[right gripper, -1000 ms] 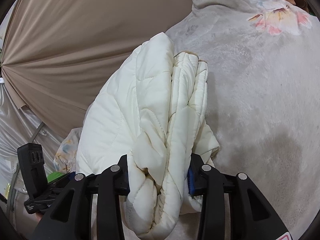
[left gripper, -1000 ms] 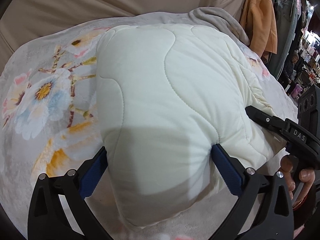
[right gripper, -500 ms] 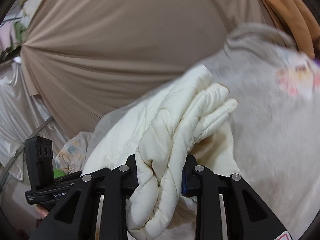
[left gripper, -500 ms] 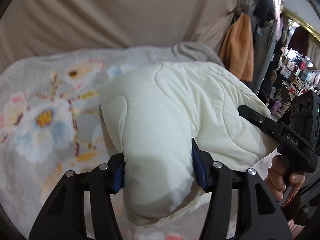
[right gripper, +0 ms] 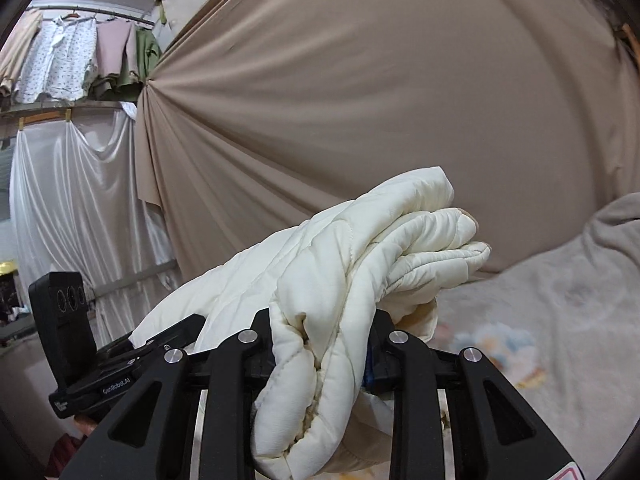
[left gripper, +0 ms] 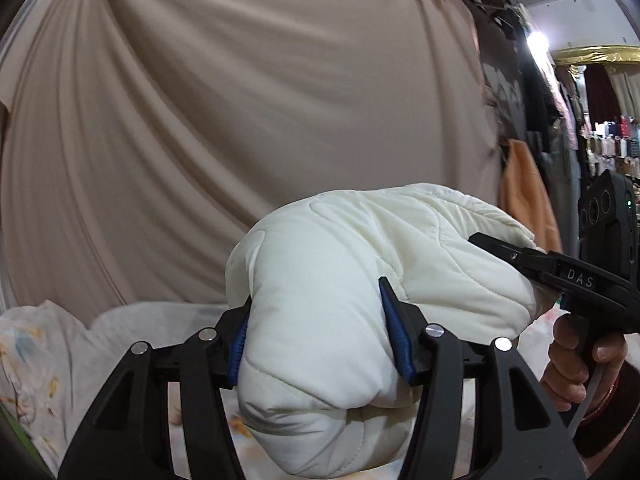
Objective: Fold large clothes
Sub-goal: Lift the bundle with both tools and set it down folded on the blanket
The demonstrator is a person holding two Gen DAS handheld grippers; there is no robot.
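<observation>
A cream quilted padded garment, folded into a thick bundle, is held up in the air between both grippers. My left gripper is shut on its rounded folded end. My right gripper is shut on the other end, where several stacked layers show. In the left wrist view the right gripper and the hand holding it reach in from the right. In the right wrist view the left gripper shows at the lower left.
A floral grey blanket covers the surface below, also low in the left wrist view. A beige draped curtain hangs behind. Clothes hang on a rail at upper left. An orange garment hangs at right.
Both grippers have lifted the folded garment up off the blanket and tilted upward. The left gripper has closed in tighter on the bundle.
</observation>
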